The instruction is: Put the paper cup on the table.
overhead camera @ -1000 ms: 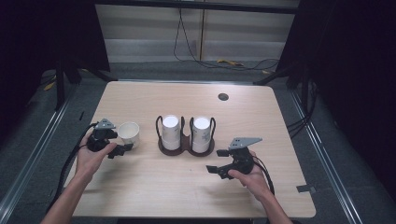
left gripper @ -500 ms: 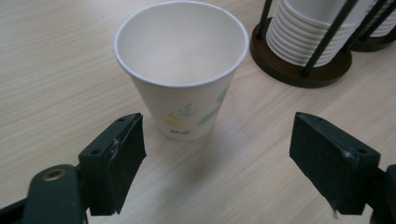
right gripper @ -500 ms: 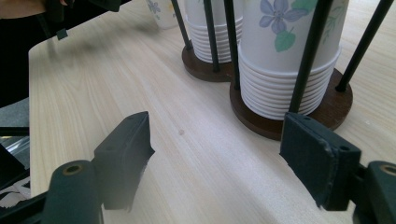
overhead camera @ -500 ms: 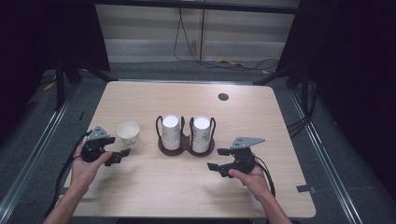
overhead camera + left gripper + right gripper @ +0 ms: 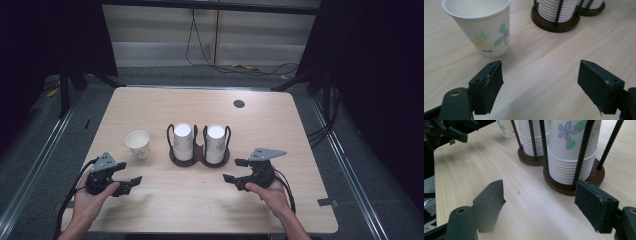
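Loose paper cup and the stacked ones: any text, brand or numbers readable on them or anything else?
Nothing readable.
Loose paper cup: small dark mark under the flower print, too blurred to read.
Stacked cups: flower print, no words visible.
Rack base and table: no labels visible.

wooden table [image 5: 165, 107]: loose paper cup [image 5: 137, 144], holder [image 5: 199, 157] with cup stacks.

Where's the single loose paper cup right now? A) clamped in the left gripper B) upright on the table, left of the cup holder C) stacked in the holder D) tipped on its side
B: the paper cup stands upright on the table, left of the cup holder, clear of the open left gripper.
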{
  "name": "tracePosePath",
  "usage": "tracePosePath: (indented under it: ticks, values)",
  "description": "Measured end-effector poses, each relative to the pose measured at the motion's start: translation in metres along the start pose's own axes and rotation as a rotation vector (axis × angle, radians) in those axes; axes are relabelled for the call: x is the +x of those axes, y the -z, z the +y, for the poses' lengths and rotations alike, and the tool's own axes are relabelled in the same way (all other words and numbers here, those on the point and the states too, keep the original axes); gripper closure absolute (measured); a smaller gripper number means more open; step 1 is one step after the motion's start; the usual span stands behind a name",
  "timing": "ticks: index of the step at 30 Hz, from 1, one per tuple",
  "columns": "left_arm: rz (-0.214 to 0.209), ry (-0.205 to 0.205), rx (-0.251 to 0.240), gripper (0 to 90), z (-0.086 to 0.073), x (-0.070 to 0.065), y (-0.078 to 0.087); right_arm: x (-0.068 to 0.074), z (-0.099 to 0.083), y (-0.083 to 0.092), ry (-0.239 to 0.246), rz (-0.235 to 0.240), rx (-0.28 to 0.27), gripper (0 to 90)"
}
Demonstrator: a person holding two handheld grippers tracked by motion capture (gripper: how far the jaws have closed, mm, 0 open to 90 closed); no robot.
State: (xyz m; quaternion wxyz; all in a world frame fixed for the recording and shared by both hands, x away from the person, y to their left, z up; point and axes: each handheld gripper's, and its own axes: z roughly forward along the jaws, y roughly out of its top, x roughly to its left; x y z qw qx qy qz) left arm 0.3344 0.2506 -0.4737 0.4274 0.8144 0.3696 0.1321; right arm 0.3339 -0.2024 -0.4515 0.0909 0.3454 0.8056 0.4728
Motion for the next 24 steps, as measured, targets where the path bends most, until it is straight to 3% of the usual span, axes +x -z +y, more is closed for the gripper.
tracePosePath:
  ticks: [3,5,6,9,10,14,16,19,22,24]
  values:
    - [-0.028,0.037,-0.020,20.1,-0.003,-0.007,-0.003,0.002,0.000,0.001,-0.011,-0.010,-0.001,23.6]
    - [-0.036,0.085,-0.035,20.1,-0.005,-0.012,-0.005,0.006,-0.001,0.004,-0.020,-0.009,-0.006,23.1]
    - [-0.037,0.086,-0.035,20.1,-0.005,-0.014,-0.006,0.008,-0.001,0.006,-0.024,-0.015,-0.008,23.0]
    - [-0.031,0.035,-0.009,20.1,-0.003,-0.022,-0.014,0.014,-0.003,0.009,-0.031,-0.031,-0.017,22.6]
    - [-0.048,0.030,0.005,20.1,-0.001,-0.025,-0.018,0.015,-0.004,0.009,-0.035,-0.035,-0.017,22.5]
    - [-0.066,0.051,0.019,20.1,0.005,-0.033,-0.032,0.022,-0.008,0.006,-0.042,-0.033,-0.014,22.0]
    - [-0.104,0.078,0.009,20.1,0.012,-0.038,-0.040,0.026,-0.011,0.004,-0.045,-0.036,-0.009,21.1]
    - [-0.135,0.055,0.012,20.0,0.015,-0.042,-0.039,0.029,-0.015,0.001,-0.046,-0.040,-0.005,20.9]
    - [-0.109,0.033,-0.006,19.2,0.009,-0.044,-0.035,0.029,-0.021,-0.002,-0.067,-0.045,-0.006,20.7]
    - [-0.118,0.034,-0.012,19.0,0.003,-0.043,-0.035,0.027,-0.025,-0.003,-0.080,-0.054,-0.004,20.1]
